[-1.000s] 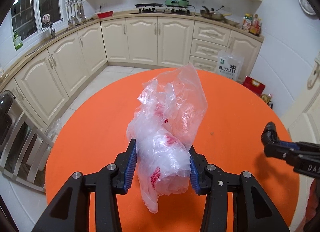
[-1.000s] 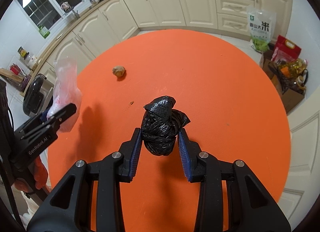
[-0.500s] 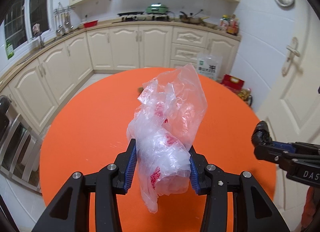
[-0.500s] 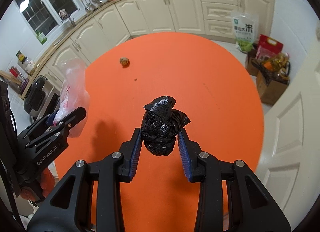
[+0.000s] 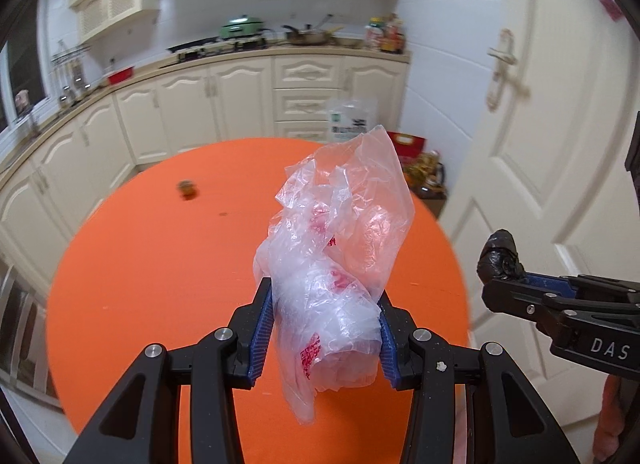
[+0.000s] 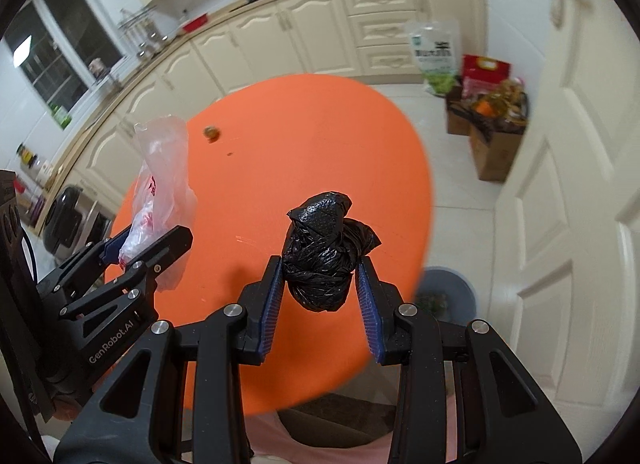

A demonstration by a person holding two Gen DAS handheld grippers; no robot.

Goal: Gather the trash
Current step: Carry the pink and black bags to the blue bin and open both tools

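Left gripper (image 5: pixel 326 328) clamps a crumpled clear plastic bag with red print (image 5: pixel 336 264). Right gripper (image 6: pixel 320 296) clamps a knotted black plastic bag (image 6: pixel 326 256), above the round orange table (image 6: pixel 280 144); grey bin (image 6: pixel 452 292) just beyond, lower right.

Quick count from my end: two grippers, my left gripper (image 5: pixel 325 329) and my right gripper (image 6: pixel 320 298). Two bits of bagged trash, one clear plastic bag (image 5: pixel 336 264) and one black bag wad (image 6: pixel 322 256). Plus one brown scrap (image 5: pixel 188 189), one orange table (image 5: pixel 160 264) and one grey bin (image 6: pixel 454 290).

Both grippers swung rightward, bin (image 6: pixel 448 296) revealed
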